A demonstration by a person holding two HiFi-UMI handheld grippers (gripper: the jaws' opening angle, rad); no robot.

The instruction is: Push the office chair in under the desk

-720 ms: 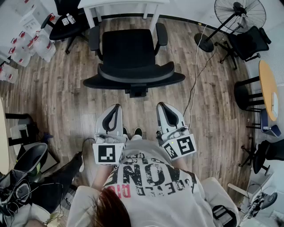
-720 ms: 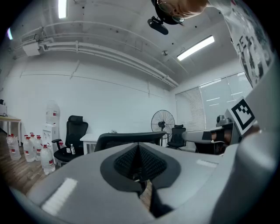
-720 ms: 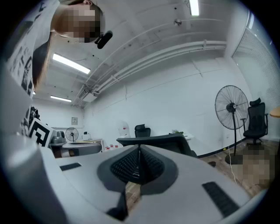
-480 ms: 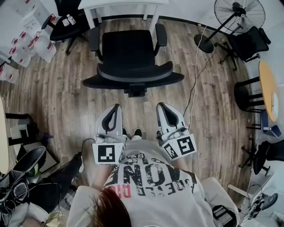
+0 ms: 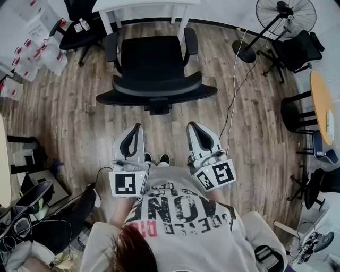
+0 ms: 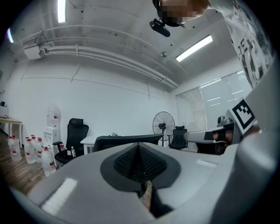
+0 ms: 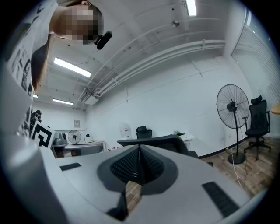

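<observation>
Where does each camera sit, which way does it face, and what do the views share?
Head view: on the person's head, steeply down on office chair, desk, shirt, left hand-held gripper and right hand-held gripper.
Left gripper view: on the left hand-held gripper, along its shut jaws toward the chair's backrest; shirt at right.
Right gripper view: likewise on the right one; shirt at left.
Shared: chair and standing fan in all three.

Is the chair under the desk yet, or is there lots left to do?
Not yet. Done: the office chair faces the white desk and stands close to it, but its seat is out in the open. In hand: nothing. The left hand-held gripper and right hand-held gripper are shut, empty and short of the backrest. Left: reach the backrest and push the chair in.
</observation>
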